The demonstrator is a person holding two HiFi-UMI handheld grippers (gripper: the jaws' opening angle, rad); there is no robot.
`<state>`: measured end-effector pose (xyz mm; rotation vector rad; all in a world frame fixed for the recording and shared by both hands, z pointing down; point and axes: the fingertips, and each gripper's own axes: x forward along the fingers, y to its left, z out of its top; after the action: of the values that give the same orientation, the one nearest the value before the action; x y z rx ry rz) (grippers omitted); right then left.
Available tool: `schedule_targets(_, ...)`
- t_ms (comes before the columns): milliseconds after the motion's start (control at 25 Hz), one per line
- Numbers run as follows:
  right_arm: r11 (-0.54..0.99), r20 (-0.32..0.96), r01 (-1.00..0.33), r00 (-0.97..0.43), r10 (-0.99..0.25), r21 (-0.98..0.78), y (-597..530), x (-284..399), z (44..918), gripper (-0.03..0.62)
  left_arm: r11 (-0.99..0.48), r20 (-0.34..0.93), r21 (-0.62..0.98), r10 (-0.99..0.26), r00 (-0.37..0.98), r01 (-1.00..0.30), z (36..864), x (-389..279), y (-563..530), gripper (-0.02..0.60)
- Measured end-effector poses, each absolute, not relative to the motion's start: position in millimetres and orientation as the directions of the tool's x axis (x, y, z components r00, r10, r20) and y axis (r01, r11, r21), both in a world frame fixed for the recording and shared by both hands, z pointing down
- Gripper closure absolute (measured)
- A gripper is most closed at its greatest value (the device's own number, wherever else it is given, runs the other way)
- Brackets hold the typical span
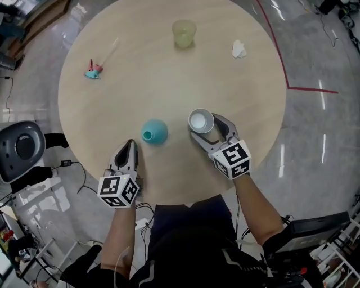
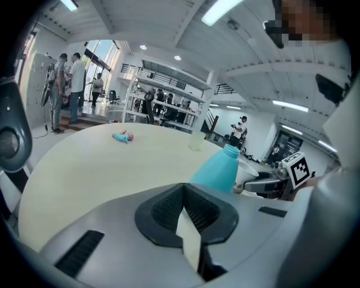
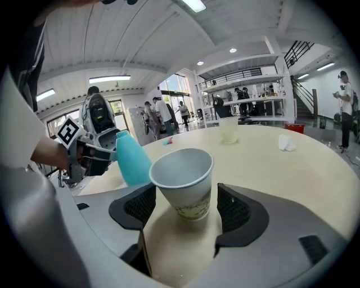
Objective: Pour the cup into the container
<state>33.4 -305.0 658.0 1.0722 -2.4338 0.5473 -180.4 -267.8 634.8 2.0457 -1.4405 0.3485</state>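
Bright, even light from ceiling strips (image 2: 222, 10); soft shadows on the table (image 1: 169, 73); both gripper views bulge, dark-cornered

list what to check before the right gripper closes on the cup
1. Paper cup upright between the right gripper fingers: ok.
2. Fingers apart, clear of the cup on both sides: ok.
3. Teal bottle upright, beside the cup and not touching it: ok.
4. Bottle mouth uncapped: ok, looks open.
5. Something in the cup to pour: cannot tell.
6. Left gripper steadying the bottle: not ok; shut, empty, short of it.
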Motion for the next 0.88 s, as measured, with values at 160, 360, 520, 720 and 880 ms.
schedule_targets(160, 0.632, 0.526, -0.759, -0.604, -0.599, -0.153, -310, 28, 667, 0.275, -0.244, 0.530, 0.323, -0.753, 0.389, -0.914, 633, -181, -268, 0.580)
schedule_targets(360, 0.642, 0.518, -0.757, -0.601, -0.609, -0.123, -309, 30, 662, 0.295, -0.258, 0.514, 0.313, -0.763, 0.392, -0.914, 619, -180, -268, 0.580)
schedule_targets(520, 0.663, 0.507, -0.744, -0.606, -0.613, -0.086, -309, 28, 647, 0.303, -0.266, 0.496, 0.302, -0.776, 0.390, -0.915, 609, -181, -268, 0.580)
schedule_targets(720, 0.698, 0.489, -0.716, -0.616, -0.618, -0.020, -316, 23, 605, 0.306, -0.262, 0.458, 0.294, -0.805, 0.376, -0.919, 584, -182, -271, 0.580)
schedule_targets(880, 0.708, 0.530, -0.705, -0.585, -0.614, 0.043, -304, 16, 572, 0.306, -0.275, 0.447, 0.289, -0.808, 0.383, -0.917, 559, -181, -256, 0.580)
